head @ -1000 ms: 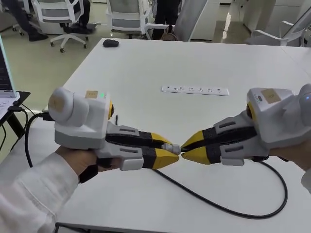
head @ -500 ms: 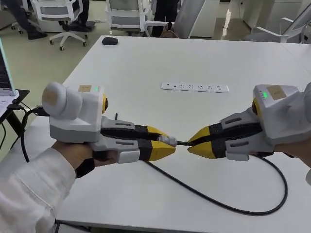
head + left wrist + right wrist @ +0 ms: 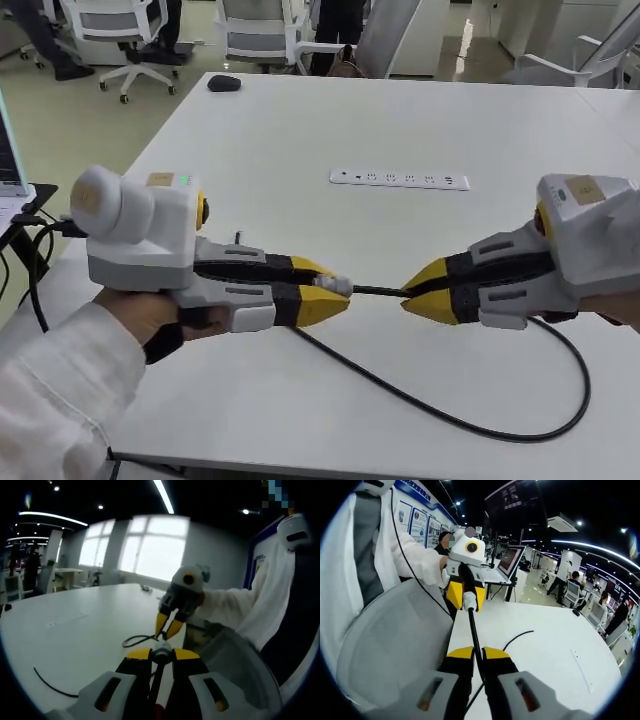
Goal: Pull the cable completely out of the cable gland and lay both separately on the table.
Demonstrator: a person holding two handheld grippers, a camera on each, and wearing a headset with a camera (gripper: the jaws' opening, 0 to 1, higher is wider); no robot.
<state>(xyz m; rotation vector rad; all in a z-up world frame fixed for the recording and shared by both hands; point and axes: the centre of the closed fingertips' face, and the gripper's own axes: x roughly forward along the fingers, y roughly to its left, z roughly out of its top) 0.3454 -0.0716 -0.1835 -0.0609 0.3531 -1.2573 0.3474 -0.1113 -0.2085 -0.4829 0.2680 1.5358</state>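
So, over the wide white table (image 3: 400,140), the right gripper (image 3: 410,297) pinches the long black cable (image 3: 378,291) and the left gripper (image 3: 330,294) clamps the small pale plastic cable gland (image 3: 338,285). They're held facing each other, probably so the cable slides straight out. It's not out yet.

Head view: bright, even overhead light, sharp; faint soft shadow on the matte white tabletop (image 3: 400,130) below the white-and-yellow left gripper (image 3: 345,293). Gripper views: dim, edges bowed; large bright windows (image 3: 150,545) blown out; ceiling strip lamps (image 3: 163,495) glare.

Smooth matt white table (image 3: 400,130), black rubbery matt cable (image 3: 378,291), pale plastic cable gland (image 3: 334,286), white cloth sleeve (image 3: 50,400)
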